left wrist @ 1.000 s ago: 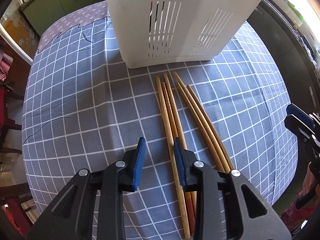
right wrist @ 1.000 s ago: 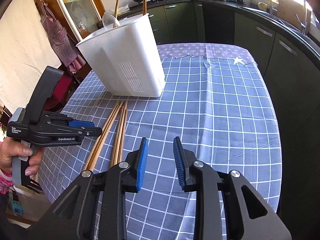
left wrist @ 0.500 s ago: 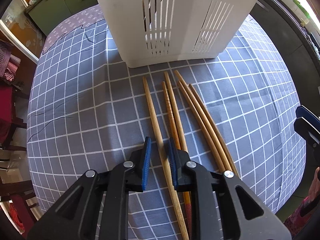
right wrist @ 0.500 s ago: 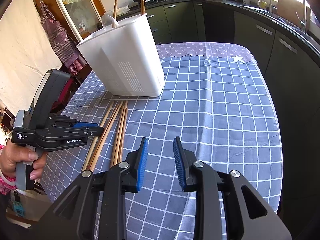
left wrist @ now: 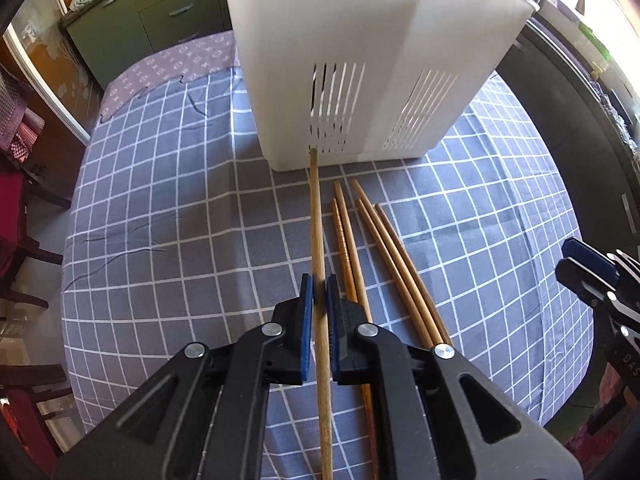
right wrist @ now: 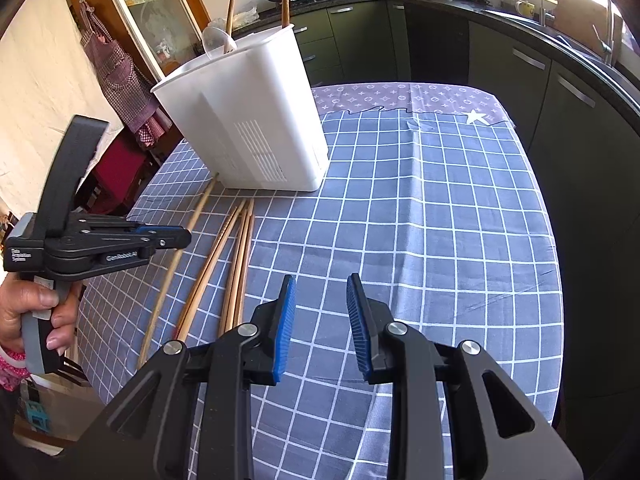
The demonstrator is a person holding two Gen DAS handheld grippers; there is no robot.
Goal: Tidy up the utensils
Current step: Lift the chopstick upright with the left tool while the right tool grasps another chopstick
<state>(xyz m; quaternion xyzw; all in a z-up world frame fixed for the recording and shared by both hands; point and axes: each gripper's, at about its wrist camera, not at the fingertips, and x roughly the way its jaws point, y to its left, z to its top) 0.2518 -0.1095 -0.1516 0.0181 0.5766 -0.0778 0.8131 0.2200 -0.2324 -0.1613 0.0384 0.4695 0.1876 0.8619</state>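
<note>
My left gripper [left wrist: 319, 282] is shut on a long wooden chopstick [left wrist: 317, 220] and holds it above the cloth, its tip close to the base of the white slotted utensil holder [left wrist: 360, 60]. Several more wooden chopsticks [left wrist: 384, 248] lie on the checked cloth just right of it. In the right wrist view the left gripper [right wrist: 176, 237] holds that chopstick [right wrist: 192, 220] left of the loose chopsticks [right wrist: 236, 248]. The holder [right wrist: 248, 120] has a spoon and upright sticks in it. My right gripper [right wrist: 320, 292] is open and empty over the cloth.
A blue-grey checked tablecloth [right wrist: 420, 220] covers the round table. Dark green kitchen cabinets [right wrist: 520, 80] run along the far and right sides. Chairs and a glass cabinet [right wrist: 140, 20] stand to the left. The right gripper's tip [left wrist: 588, 264] shows at the table's right edge.
My left gripper closed on the leftmost chopstick and lifted it off the pile, moving toward the holder. The right gripper stayed open and still.
</note>
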